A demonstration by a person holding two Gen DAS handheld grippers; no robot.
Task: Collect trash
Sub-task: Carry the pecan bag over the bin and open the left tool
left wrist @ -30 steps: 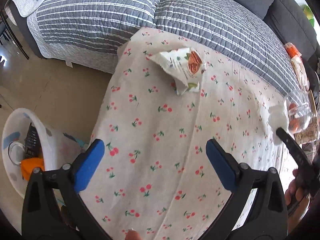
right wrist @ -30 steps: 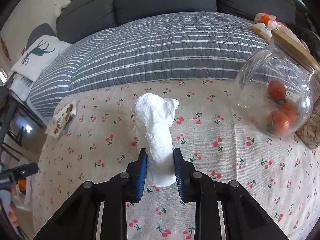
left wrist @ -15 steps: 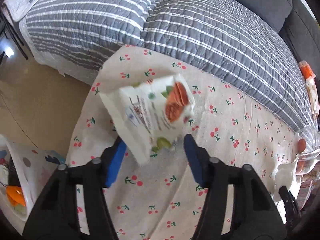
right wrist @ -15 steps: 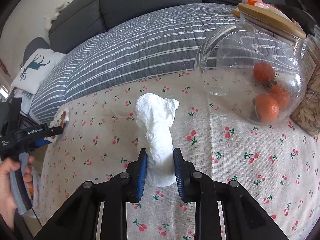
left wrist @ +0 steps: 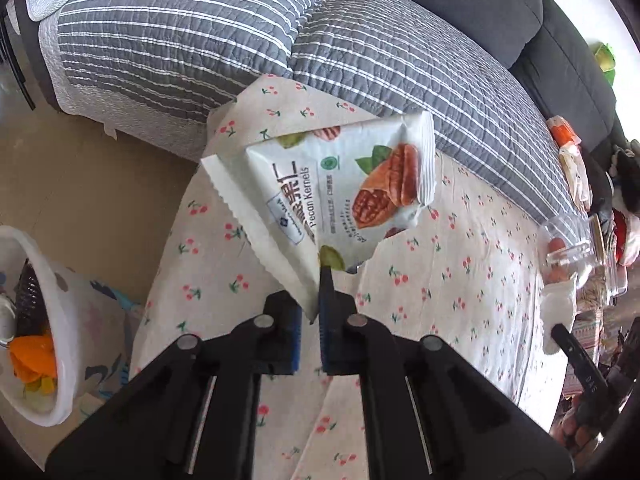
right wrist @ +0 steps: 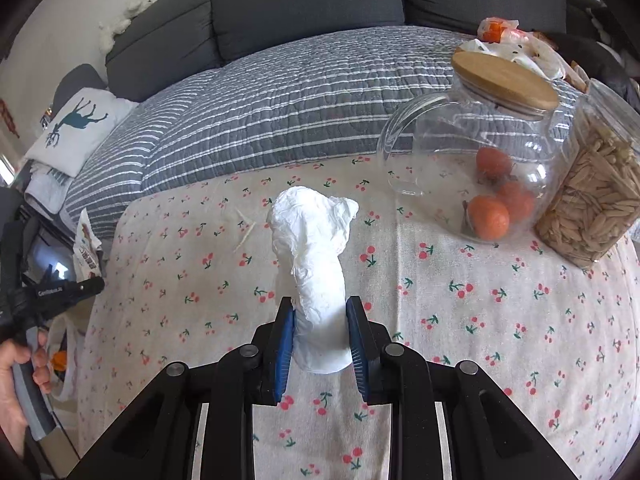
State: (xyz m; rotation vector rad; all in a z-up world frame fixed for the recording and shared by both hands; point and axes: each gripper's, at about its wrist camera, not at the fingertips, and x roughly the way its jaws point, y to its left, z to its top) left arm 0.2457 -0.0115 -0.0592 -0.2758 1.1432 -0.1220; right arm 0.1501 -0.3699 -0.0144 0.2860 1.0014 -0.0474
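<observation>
My left gripper (left wrist: 310,320) is shut on the lower corner of a white pecan-kernel snack wrapper (left wrist: 340,192) and holds it above the cherry-print table (left wrist: 460,300). The wrapper also shows small at the left of the right wrist view (right wrist: 86,244). My right gripper (right wrist: 320,344) is shut on a crumpled white tissue (right wrist: 316,256) and holds it above the table (right wrist: 480,340). The tissue also shows at the far right of the left wrist view (left wrist: 558,304). A white trash bin (left wrist: 48,336) with orange scraps stands on the floor left of the table.
A glass jar with a wooden lid (right wrist: 488,160) holding oranges and a jar of seeds (right wrist: 596,192) stand at the table's right. A striped grey quilt covers the sofa (right wrist: 260,112) behind the table. A toothpick (right wrist: 244,236) lies on the cloth.
My left gripper moved onto the snack wrapper, shut on it and lifted it off the table. My right gripper kept hold of the tissue and shifted nearer the glass jar.
</observation>
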